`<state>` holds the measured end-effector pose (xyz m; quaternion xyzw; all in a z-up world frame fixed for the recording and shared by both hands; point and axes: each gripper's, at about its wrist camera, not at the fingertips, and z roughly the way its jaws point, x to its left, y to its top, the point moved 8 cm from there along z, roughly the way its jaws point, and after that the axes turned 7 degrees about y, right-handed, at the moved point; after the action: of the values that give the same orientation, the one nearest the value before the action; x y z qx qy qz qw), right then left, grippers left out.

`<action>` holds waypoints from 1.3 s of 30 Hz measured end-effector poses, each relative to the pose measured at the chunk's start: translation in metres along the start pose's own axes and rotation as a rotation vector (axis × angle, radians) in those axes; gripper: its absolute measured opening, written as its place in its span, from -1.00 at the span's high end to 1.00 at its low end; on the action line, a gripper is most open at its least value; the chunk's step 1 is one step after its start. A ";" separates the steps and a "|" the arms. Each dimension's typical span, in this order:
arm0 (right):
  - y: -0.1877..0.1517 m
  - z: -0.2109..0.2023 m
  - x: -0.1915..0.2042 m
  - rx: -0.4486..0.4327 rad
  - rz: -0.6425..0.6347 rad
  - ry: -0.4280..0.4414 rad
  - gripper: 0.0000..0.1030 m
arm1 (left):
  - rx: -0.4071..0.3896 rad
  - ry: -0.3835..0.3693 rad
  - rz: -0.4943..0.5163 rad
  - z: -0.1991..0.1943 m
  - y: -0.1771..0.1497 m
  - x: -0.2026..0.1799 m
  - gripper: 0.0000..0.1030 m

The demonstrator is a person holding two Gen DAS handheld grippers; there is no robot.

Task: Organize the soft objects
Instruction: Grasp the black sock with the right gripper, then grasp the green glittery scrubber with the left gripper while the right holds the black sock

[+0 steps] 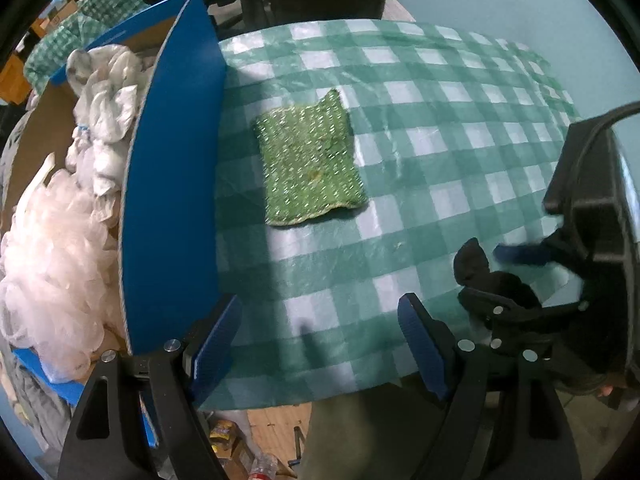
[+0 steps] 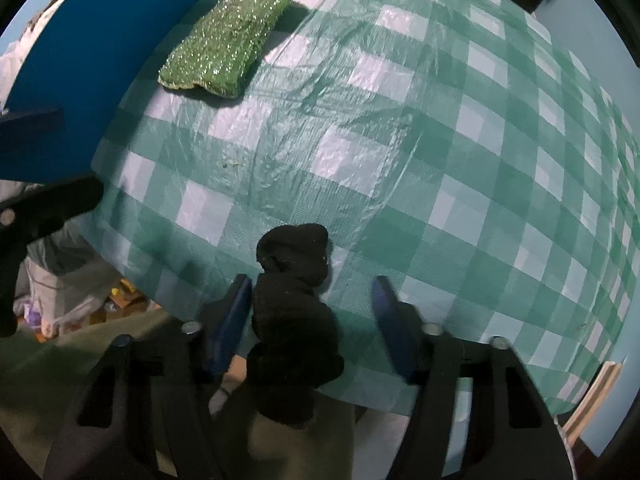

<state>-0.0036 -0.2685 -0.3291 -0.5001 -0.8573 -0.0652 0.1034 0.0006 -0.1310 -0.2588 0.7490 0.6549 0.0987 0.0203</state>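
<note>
A black soft bundle (image 2: 294, 304), seemingly a rolled sock, lies at the table's near edge between the fingers of my right gripper (image 2: 312, 296). The left pad is against it and the right pad stands clear, so the jaws are open around it. That bundle (image 1: 474, 264) also shows at the right of the left wrist view. A green sparkly scrubbing cloth (image 1: 310, 160) (image 2: 228, 40) lies flat farther back, beside the box. My left gripper (image 1: 320, 320) hangs open over the cloth-covered table with nothing between its fingers.
A green-and-white checked plastic cloth (image 1: 440, 120) covers the table. At its left stands a blue cardboard box (image 1: 172, 184) filled with white crumpled bags and mesh puffs (image 1: 52, 264). Below the near edge are a person's lap and floor clutter (image 1: 240, 448).
</note>
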 end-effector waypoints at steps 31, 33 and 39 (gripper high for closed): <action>0.067 -0.072 -0.102 -0.115 0.059 0.041 0.39 | 0.059 0.010 -0.249 0.047 0.093 0.013 -0.62; 0.068 -0.073 -0.107 -0.118 0.064 0.041 0.39 | 0.067 0.016 -0.257 0.051 0.096 0.014 -0.62; 0.068 -0.083 -0.113 -0.123 0.068 0.046 0.39 | 0.091 0.039 -0.259 0.065 0.105 0.013 -0.64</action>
<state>0.1190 -0.3478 -0.2758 -0.5327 -0.8316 -0.1259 0.0943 0.1158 -0.1263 -0.3045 0.6563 0.7501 0.0801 -0.0137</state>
